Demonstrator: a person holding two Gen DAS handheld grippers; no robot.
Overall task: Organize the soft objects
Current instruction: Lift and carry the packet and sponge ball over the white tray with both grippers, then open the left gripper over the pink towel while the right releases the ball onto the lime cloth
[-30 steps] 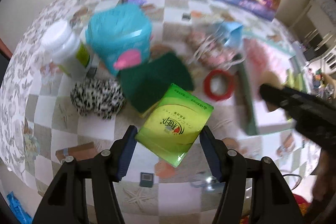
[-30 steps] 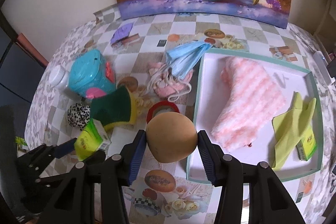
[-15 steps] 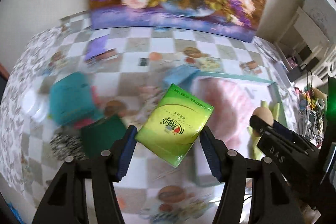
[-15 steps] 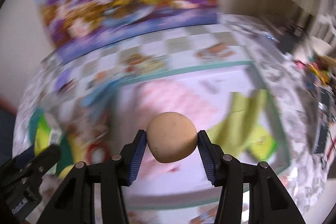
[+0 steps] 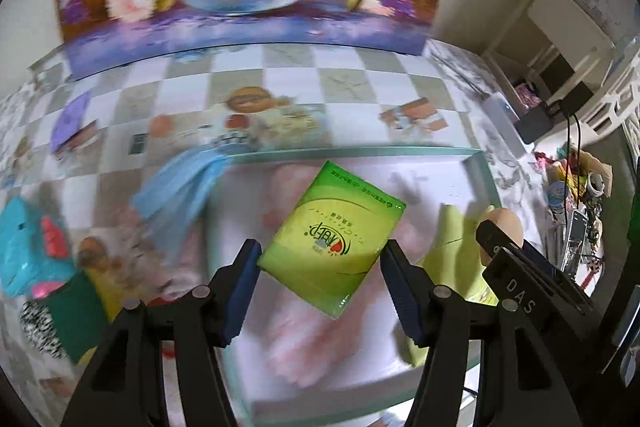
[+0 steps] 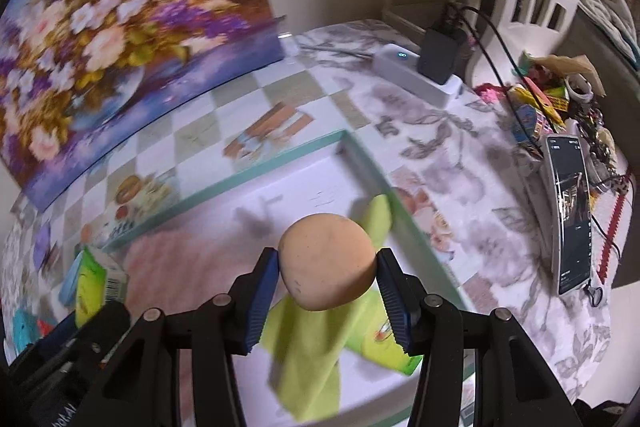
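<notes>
The left gripper (image 5: 320, 269) is clamped on a green tissue pack (image 5: 332, 245), gripped across its shorter width so the flat packet hangs tilted between the fingers (image 5: 240, 287) without folding. It hangs above the tray (image 5: 400, 151), over a pink towel (image 5: 304, 339) already lying there, which suggests the tray is where the soft things are being gathered.

The right gripper (image 6: 327, 293) grips a tan sponge ball (image 6: 327, 263) at its widest part, the pads pressing both sides so the round shape cannot slip out. It sits above the tray's right end, over a yellow-green cloth (image 6: 316, 355) and a second green pack (image 6: 384, 347) partly covered by it.

Both loads are off the surface (image 6: 460, 163) and in the air, so neither is set down yet. To my eye the step is carrying over the tray, with release next.

A blue face mask (image 5: 180, 195) drapes at the tray's left edge, and a teal toy (image 5: 24, 247) and a dark green sponge (image 5: 76, 319) lie on the surface outside the tray, likely waiting their turn.
</notes>
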